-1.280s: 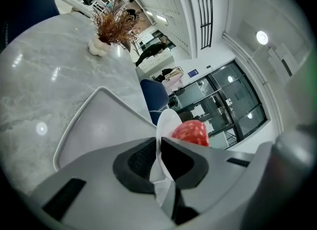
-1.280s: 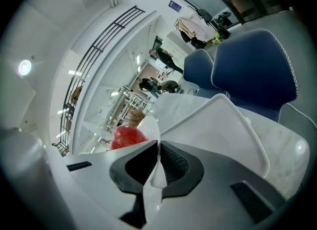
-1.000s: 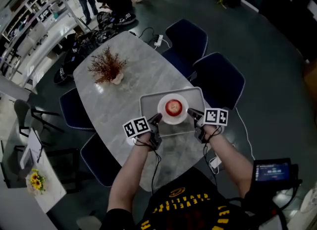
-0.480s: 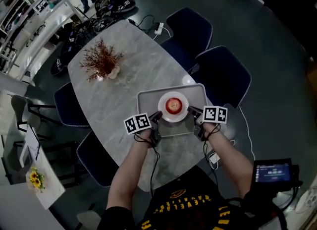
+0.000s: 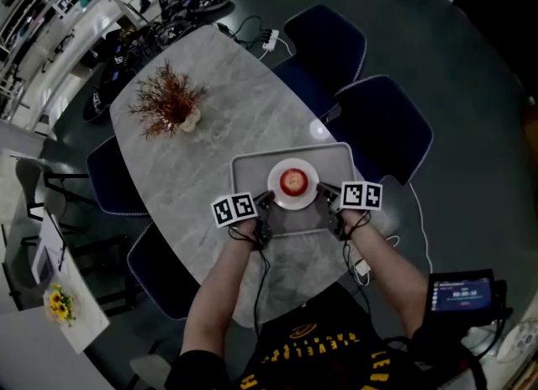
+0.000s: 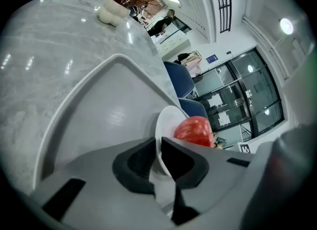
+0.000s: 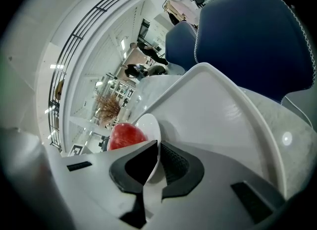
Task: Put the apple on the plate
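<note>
A red apple (image 5: 292, 182) lies on a small white plate (image 5: 277, 194) over a grey tray (image 5: 252, 170). My left gripper (image 5: 266, 203) is shut on the plate's left rim and my right gripper (image 5: 324, 192) on its right rim. In the left gripper view the plate's edge (image 6: 166, 122) runs between the jaws of the gripper (image 6: 159, 157), with the apple (image 6: 194, 131) just beyond. The right gripper view has the plate (image 7: 150, 125) pinched the same way in the gripper (image 7: 157, 162), with the apple (image 7: 126, 136) to the left. Whether the plate rests on the tray or hangs above it, I cannot tell.
The tray sits near the front of an oval marble table (image 5: 210, 136). A vase of dried branches (image 5: 168, 104) stands at its far left. Dark blue chairs (image 5: 382, 132) crowd the right side, and a small screen (image 5: 462, 292) is at my lower right.
Both grippers stay clamped on the plate with the apple in the same spot over the tray. Only the head view has shifted slightly.
</note>
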The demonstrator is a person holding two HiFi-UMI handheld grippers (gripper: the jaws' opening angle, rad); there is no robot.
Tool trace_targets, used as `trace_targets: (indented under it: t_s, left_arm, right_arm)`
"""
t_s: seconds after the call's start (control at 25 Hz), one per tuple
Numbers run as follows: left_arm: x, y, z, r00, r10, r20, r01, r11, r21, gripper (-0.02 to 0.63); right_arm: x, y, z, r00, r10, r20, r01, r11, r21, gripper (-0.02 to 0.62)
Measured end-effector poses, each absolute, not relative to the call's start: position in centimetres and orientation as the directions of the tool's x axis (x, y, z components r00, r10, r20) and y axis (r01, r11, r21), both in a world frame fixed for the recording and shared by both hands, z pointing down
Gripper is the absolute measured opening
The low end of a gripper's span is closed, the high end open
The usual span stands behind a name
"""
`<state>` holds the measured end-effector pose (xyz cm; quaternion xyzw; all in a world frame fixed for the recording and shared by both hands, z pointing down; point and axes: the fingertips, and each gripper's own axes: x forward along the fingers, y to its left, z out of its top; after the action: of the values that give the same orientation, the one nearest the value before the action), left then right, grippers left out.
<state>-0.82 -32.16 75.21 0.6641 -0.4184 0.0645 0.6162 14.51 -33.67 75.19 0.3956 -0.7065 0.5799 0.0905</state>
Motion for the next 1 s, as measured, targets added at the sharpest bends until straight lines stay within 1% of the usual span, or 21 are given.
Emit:
trace_targets:
  t_s: [0.32, 0.48, 0.6, 0.76, 0.92, 1.0]
  left_arm:
    - [-0.6, -32.3, 75.9, 0.641, -0.455, 0.618, -0.652, 0.102, 0.751, 0.037]
    - [-1.1, -31.8, 77.2, 0.643, -0.451, 0.619, -0.648, 0.109, 0.754, 0.037]
    - [-0.9, -31.8, 77.8, 0.640, -0.455, 0.619, -0.652, 0.103, 0.751, 0.037]
    - [-0.5, -32.3, 77.5, 0.615, -0.456, 0.644, -0.706, 0.046, 0.707, 0.037]
    - [-1.9, -32.1, 77.7, 0.548, -0.462, 0.697, -0.786, 0.001, 0.619, 0.037]
    - [-3.0, -32.2, 76.7, 0.503, -0.496, 0.708, -0.822, -0.022, 0.568, 0.037]
  right_arm:
    - [14.6, -33.9, 76.2, -0.658, -0.422, 0.623, -0.694, 0.021, -0.719, 0.028]
    - [14.0, -33.4, 77.6, -0.664, -0.415, 0.622, -0.685, 0.005, -0.728, 0.029]
    - [14.4, -33.5, 78.3, -0.635, -0.419, 0.650, -0.728, 0.040, -0.685, 0.029]
    - [15.0, -34.4, 78.2, -0.570, -0.448, 0.688, -0.800, 0.111, -0.590, 0.029]
    - [15.1, -34.9, 76.4, -0.529, -0.504, 0.683, -0.831, 0.145, -0.537, 0.029]
    - [15.2, -35.1, 75.1, -0.504, -0.544, 0.670, -0.849, 0.170, -0.501, 0.029]
